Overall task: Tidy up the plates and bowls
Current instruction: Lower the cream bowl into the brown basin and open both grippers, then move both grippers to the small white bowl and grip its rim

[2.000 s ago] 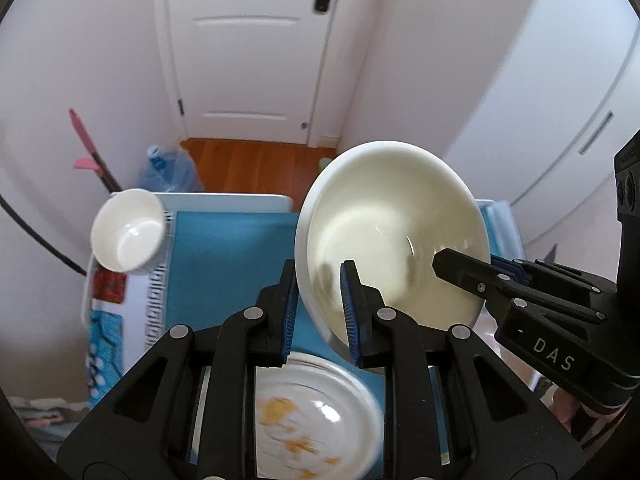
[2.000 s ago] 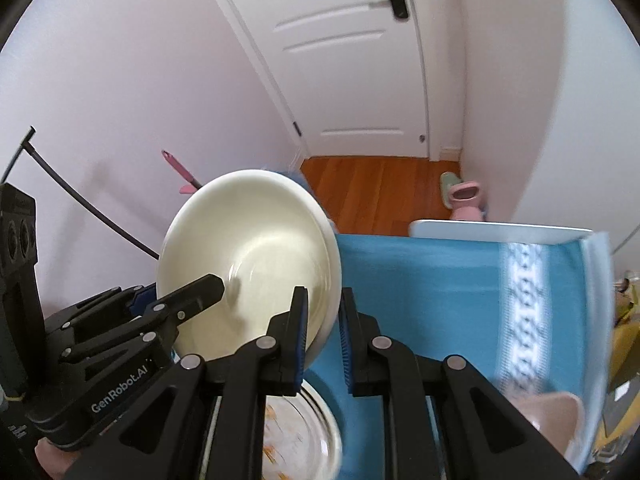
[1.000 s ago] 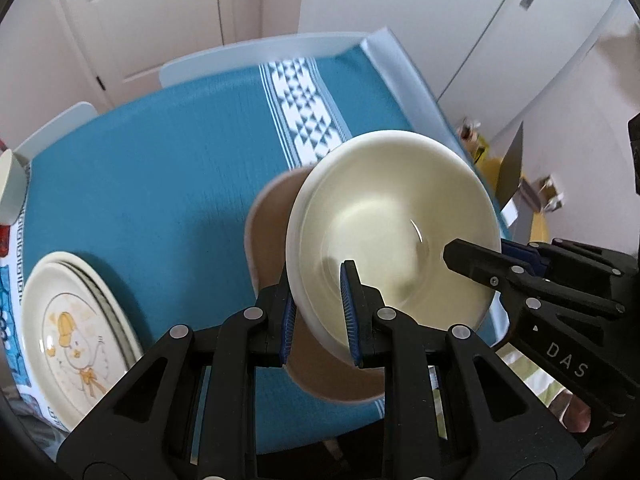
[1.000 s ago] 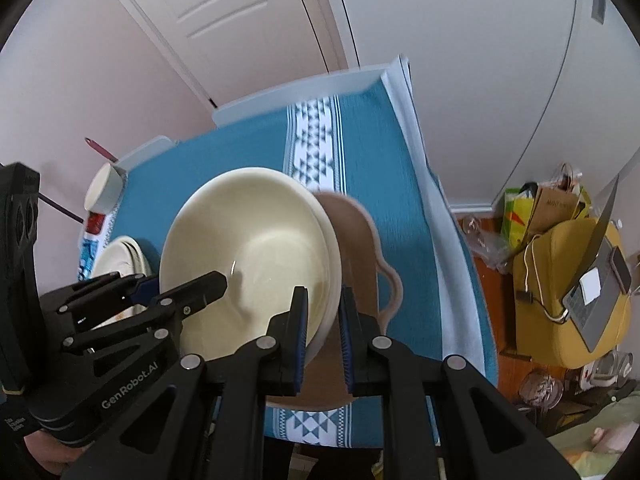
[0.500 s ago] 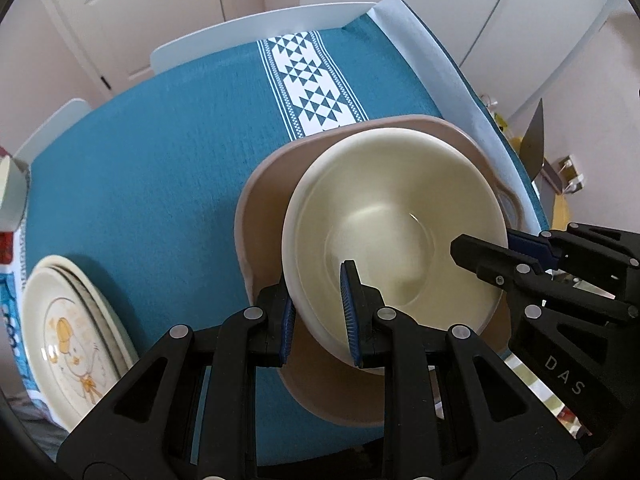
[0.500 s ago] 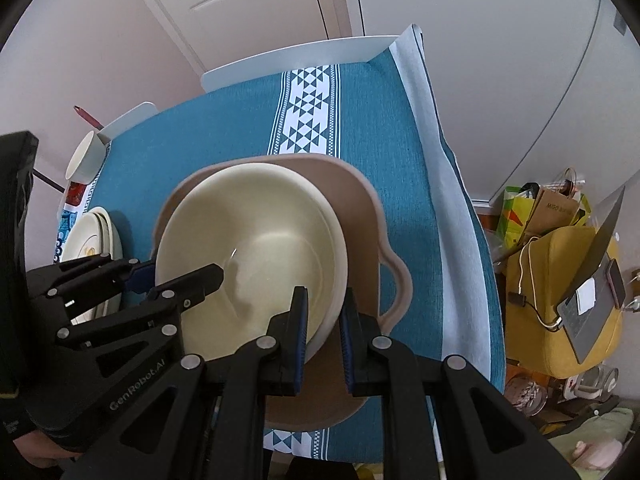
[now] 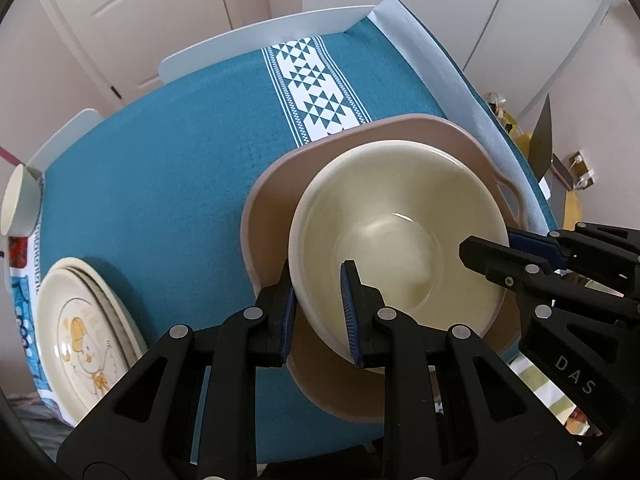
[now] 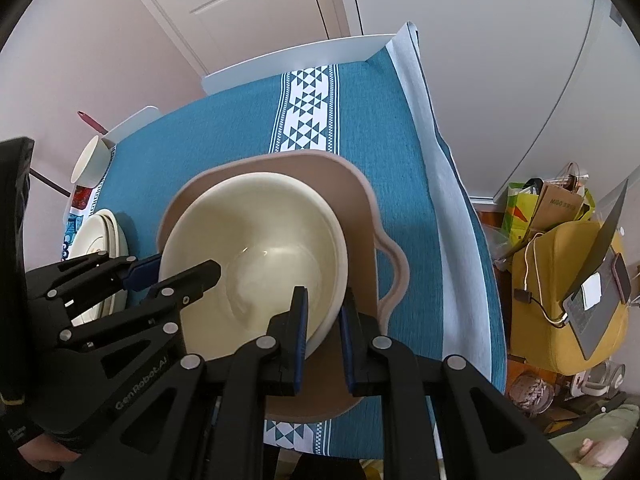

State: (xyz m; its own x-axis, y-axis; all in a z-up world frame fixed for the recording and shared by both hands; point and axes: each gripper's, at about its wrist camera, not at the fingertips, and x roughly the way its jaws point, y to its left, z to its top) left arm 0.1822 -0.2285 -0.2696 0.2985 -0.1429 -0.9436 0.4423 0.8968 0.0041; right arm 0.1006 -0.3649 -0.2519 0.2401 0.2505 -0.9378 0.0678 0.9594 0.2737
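Note:
A large cream bowl (image 7: 400,240) (image 8: 256,252) sits inside a pinkish-brown handled dish (image 7: 272,196) (image 8: 352,196) on the teal tablecloth. My left gripper (image 7: 318,304) straddles the bowl's near-left rim, its pads slightly apart from it. My right gripper (image 8: 324,320) straddles the bowl's opposite rim the same way. Each gripper shows in the other's view, the right (image 7: 516,252) and the left (image 8: 160,272). A stack of cream plates (image 7: 80,336) (image 8: 100,232) with a cartoon print lies at the table's left edge.
A small white cup (image 7: 18,204) (image 8: 90,162) stands at the far left corner. A white patterned stripe (image 7: 316,88) crosses the teal cloth. A yellow chair with a tablet (image 8: 580,292) and bags (image 8: 536,200) stand right of the table. White door behind.
Both grippers carried the cream bowl from the left side over to the brown dish and lowered it in. The jaws have since widened slightly around the rim.

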